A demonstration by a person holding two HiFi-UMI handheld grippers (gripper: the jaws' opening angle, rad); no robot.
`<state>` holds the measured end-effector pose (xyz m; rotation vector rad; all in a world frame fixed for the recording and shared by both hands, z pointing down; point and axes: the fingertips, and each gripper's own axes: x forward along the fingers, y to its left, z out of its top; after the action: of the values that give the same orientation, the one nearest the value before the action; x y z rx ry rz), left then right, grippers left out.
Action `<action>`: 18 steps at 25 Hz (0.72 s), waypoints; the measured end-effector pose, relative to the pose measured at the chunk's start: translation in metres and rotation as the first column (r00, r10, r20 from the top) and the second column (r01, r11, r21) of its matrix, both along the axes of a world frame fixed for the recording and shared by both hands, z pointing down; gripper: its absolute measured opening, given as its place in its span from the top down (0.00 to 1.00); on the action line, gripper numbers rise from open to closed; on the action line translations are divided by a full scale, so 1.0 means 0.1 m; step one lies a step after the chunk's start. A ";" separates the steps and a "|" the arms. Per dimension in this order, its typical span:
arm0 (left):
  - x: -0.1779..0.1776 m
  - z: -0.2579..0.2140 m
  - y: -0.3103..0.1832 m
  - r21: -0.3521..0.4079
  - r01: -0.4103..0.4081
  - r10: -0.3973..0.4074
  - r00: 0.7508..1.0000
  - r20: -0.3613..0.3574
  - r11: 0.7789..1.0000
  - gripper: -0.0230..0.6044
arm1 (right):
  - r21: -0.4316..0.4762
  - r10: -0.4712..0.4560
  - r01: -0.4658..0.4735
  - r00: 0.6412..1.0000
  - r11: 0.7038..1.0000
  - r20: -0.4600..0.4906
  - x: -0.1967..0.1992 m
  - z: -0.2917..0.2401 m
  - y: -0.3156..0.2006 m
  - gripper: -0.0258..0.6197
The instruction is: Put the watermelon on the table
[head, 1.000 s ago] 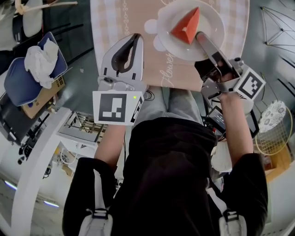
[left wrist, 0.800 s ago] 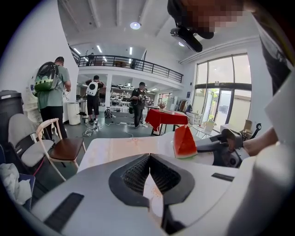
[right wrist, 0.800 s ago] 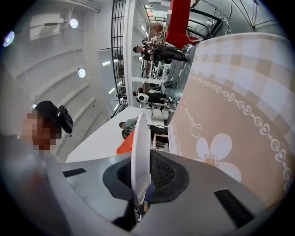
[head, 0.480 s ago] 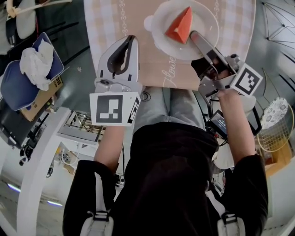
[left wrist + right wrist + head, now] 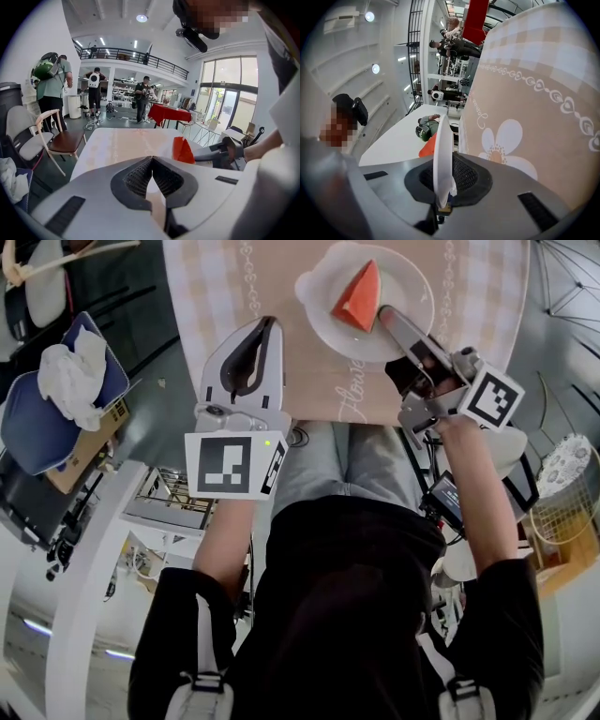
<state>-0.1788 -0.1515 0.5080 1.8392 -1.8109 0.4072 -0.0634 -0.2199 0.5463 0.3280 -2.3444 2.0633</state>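
Observation:
A red wedge of watermelon (image 5: 357, 296) lies on a white plate (image 5: 405, 276) over the beige flowered tablecloth (image 5: 281, 277). My right gripper (image 5: 384, 315) is shut on the plate's near rim; in the right gripper view the plate (image 5: 443, 154) stands edge-on between the pads, the watermelon (image 5: 427, 146) behind it. Whether the plate touches the cloth I cannot tell. My left gripper (image 5: 267, 322) is shut with nothing in it, over the table's near left part. In the left gripper view its closed tips (image 5: 152, 158) point at the table (image 5: 117, 145), and the watermelon (image 5: 183, 150) shows to the right.
A blue chair (image 5: 28, 418) with a white cloth (image 5: 73, 371) and a cardboard box (image 5: 89, 442) stand left of the table. A wire basket (image 5: 562, 507) is at the right. A wooden chair (image 5: 61, 138) and several people stand beyond the table's far side.
The right gripper and the plate with the watermelon have come down and shifted a little left in the head view. The left gripper has sunk too, still shut.

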 end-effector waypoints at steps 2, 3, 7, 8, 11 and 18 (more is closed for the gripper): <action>0.01 0.03 -0.01 -0.005 -0.012 0.012 1.000 -0.004 1.000 0.94 | -0.009 0.003 -0.003 1.000 1.000 -0.012 0.00 0.08 0.02 0.93; 0.01 0.05 -0.02 -0.009 -0.015 0.015 1.000 -0.006 1.000 0.94 | -0.015 0.006 -0.006 1.000 1.000 -0.015 0.01 0.12 0.03 0.93; 0.00 0.14 -0.04 -0.022 -0.024 0.024 1.000 -0.017 0.999 0.94 | -0.034 0.013 -0.013 1.000 0.999 -0.014 0.02 0.24 0.05 0.93; 0.00 0.17 -0.04 -0.027 -0.028 0.027 0.999 -0.020 0.999 0.94 | -0.037 0.013 -0.014 1.000 0.999 -0.016 0.01 0.26 0.06 0.93; 0.02 0.25 -0.06 -0.040 -0.041 0.040 0.999 -0.031 0.998 0.94 | -0.041 0.016 -0.017 1.000 0.999 -0.027 0.02 0.33 0.07 0.93; 0.04 0.34 -0.13 -0.042 -0.059 0.056 0.997 -0.058 0.997 0.94 | -0.058 0.030 -0.033 0.998 0.998 -0.051 0.02 0.48 0.06 0.93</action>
<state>-0.1746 -0.1646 0.5420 1.8578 -1.7017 0.4089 -0.0617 -0.2142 0.5939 0.4129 -2.2606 2.1066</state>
